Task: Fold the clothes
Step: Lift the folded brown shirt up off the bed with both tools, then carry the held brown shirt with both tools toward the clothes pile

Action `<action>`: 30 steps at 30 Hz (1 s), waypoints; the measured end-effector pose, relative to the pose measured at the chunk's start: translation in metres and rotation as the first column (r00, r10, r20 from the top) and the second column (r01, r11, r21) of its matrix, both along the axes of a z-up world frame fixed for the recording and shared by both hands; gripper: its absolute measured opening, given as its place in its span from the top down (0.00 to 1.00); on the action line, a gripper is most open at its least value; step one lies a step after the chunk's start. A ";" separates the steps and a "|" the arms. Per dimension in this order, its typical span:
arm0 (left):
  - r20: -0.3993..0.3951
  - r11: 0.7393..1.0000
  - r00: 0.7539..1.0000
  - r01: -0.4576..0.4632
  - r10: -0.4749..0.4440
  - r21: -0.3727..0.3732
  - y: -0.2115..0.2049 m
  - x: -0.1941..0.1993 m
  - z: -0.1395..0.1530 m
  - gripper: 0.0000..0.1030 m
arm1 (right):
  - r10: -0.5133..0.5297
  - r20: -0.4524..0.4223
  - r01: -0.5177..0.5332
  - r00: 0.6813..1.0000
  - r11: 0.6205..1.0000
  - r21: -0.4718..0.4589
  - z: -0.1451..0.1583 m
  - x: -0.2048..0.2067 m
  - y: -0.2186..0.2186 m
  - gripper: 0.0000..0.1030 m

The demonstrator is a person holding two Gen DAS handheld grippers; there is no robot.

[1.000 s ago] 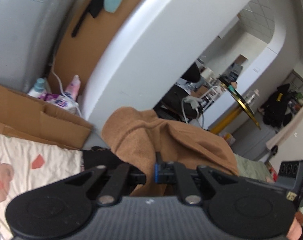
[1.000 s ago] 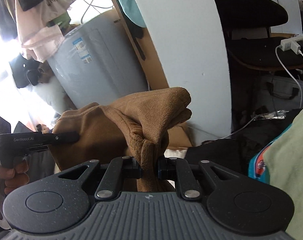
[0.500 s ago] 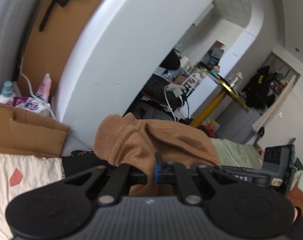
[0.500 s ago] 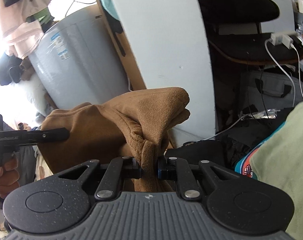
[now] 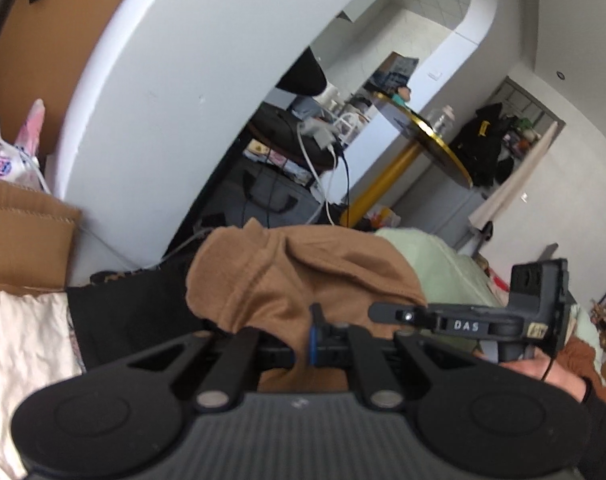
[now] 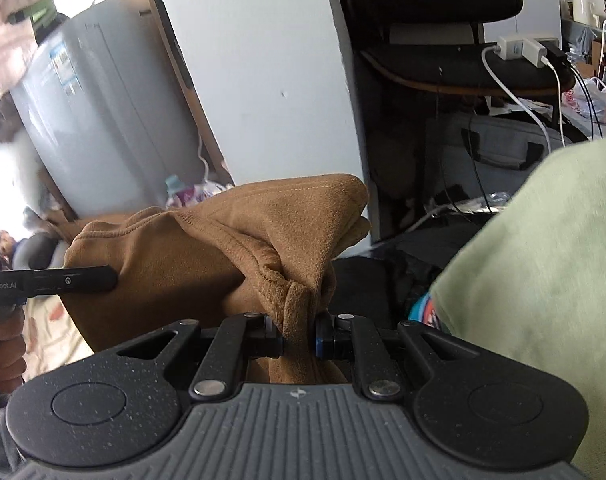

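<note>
Brown garment (image 6: 207, 256) hangs stretched between the two tongs, its long axis running side to side from one grip to the other. Left tongs (image 5: 303, 350) pinched shut on one bunched edge; right tongs (image 6: 299, 344) clamped on the other. Below lies a floral bedsheet (image 5: 19, 344); judged next: lay the garment down flat there.

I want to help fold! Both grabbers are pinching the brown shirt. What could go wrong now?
1. The right hand-held gripper pinches only a bunched wad of the brown garment, so it might fold lumpy.
2. The left hand-held gripper grips a thin edge that could slip.
3. The green cloth lies close and may get tangled in.
</note>
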State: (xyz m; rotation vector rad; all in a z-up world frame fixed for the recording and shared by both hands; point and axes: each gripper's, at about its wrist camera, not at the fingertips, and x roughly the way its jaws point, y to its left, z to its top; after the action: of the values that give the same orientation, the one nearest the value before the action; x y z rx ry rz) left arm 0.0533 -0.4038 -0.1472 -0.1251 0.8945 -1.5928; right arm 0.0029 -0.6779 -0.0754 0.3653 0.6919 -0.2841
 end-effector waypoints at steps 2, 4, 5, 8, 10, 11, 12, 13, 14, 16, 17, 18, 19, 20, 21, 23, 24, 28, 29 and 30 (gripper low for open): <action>-0.009 1.000 1.000 0.012 -0.012 -0.006 0.000 0.001 -0.011 0.95 | -0.005 -0.010 0.005 1.000 1.000 -0.008 -0.011 -0.002 -0.002 0.87; -0.011 1.000 1.000 0.023 -0.023 -0.007 -0.001 0.001 -0.021 0.95 | -0.010 -0.018 0.010 1.000 1.000 -0.015 -0.020 -0.003 -0.003 0.87; -0.011 1.000 1.000 0.028 -0.028 -0.007 -0.002 0.002 -0.027 0.95 | -0.011 -0.021 0.010 1.000 1.000 -0.017 -0.025 -0.003 -0.003 0.87; -0.003 0.999 0.999 0.044 -0.044 -0.002 -0.005 0.004 -0.040 0.95 | -0.014 -0.031 0.013 0.999 1.000 -0.022 -0.039 -0.002 -0.005 0.87; -0.009 0.999 0.999 0.048 -0.048 0.002 -0.008 0.008 -0.049 0.95 | -0.019 -0.036 0.019 0.999 1.000 -0.017 -0.048 -0.001 -0.009 0.87; -0.015 0.999 0.999 0.049 -0.049 0.003 -0.010 0.010 -0.053 0.95 | -0.020 -0.040 0.019 0.999 1.000 -0.017 -0.052 0.001 -0.010 0.87; -0.016 0.999 0.999 0.051 -0.051 0.003 -0.011 0.011 -0.057 0.95 | -0.020 -0.044 0.019 0.999 1.000 -0.018 -0.055 0.003 -0.010 0.87; -0.016 0.999 0.998 0.053 -0.053 0.003 -0.013 0.012 -0.060 0.95 | -0.020 -0.047 0.019 0.999 1.000 -0.019 -0.059 0.005 -0.010 0.87; -0.015 0.998 0.998 0.055 -0.055 0.004 -0.015 0.013 -0.063 0.95 | -0.022 -0.049 0.021 0.999 1.000 -0.020 -0.063 0.007 -0.011 0.87; -0.014 0.999 0.998 0.053 -0.053 0.006 -0.019 0.016 -0.071 0.95 | -0.028 -0.052 0.027 0.998 0.999 -0.023 -0.072 0.011 -0.012 0.87; -0.014 0.999 0.999 0.051 -0.051 0.009 -0.021 0.018 -0.075 0.95 | -0.033 -0.052 0.032 0.998 0.999 -0.020 -0.076 0.013 -0.012 0.87; -0.013 0.999 0.999 0.049 -0.049 0.012 -0.022 0.020 -0.079 0.95 | -0.035 -0.054 0.034 0.998 0.999 -0.018 -0.079 0.015 -0.013 0.87; -0.013 0.999 0.999 0.047 -0.047 0.014 -0.024 0.022 -0.082 0.95 | -0.034 -0.056 0.032 0.998 0.999 -0.021 -0.082 0.017 -0.012 0.87; -0.004 0.999 0.999 0.046 -0.046 0.014 -0.025 0.024 -0.085 0.95 | -0.031 -0.059 0.030 0.998 0.999 -0.026 -0.085 0.018 -0.011 0.87; -0.002 0.999 0.999 0.043 -0.043 0.014 -0.026 0.026 -0.087 0.95 | -0.028 -0.060 0.027 0.998 0.999 -0.028 -0.088 0.020 -0.010 0.87; -0.003 0.999 0.999 0.036 -0.036 0.014 -0.029 0.031 -0.090 0.95 | -0.022 -0.061 0.021 0.998 0.999 -0.031 -0.092 0.025 -0.010 0.87; -0.004 0.999 0.999 0.032 -0.032 0.014 -0.030 0.033 -0.092 0.95 | -0.021 -0.061 0.019 0.998 0.999 -0.034 -0.094 0.028 -0.010 0.87; 0.012 1.000 1.000 0.014 -0.015 0.024 -0.038 0.042 -0.103 0.95 | -0.026 -0.058 0.023 0.998 0.998 -0.050 -0.103 0.040 -0.014 0.87; 0.014 1.000 1.000 0.009 -0.009 0.025 -0.040 0.045 -0.106 0.95 | -0.034 -0.059 0.030 0.998 0.998 -0.053 -0.106 0.044 -0.017 0.87; 0.014 1.000 1.000 -0.003 0.002 0.029 -0.043 0.049 -0.110 0.95 | -0.041 -0.060 0.038 0.997 0.998 -0.056 -0.110 0.048 -0.019 0.87</action>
State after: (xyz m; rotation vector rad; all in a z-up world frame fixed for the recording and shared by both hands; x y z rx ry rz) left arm 0.1022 -0.4465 -0.2575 -0.0946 0.9062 -1.5761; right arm 0.0504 -0.6973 -0.1854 0.3195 0.7366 -0.3521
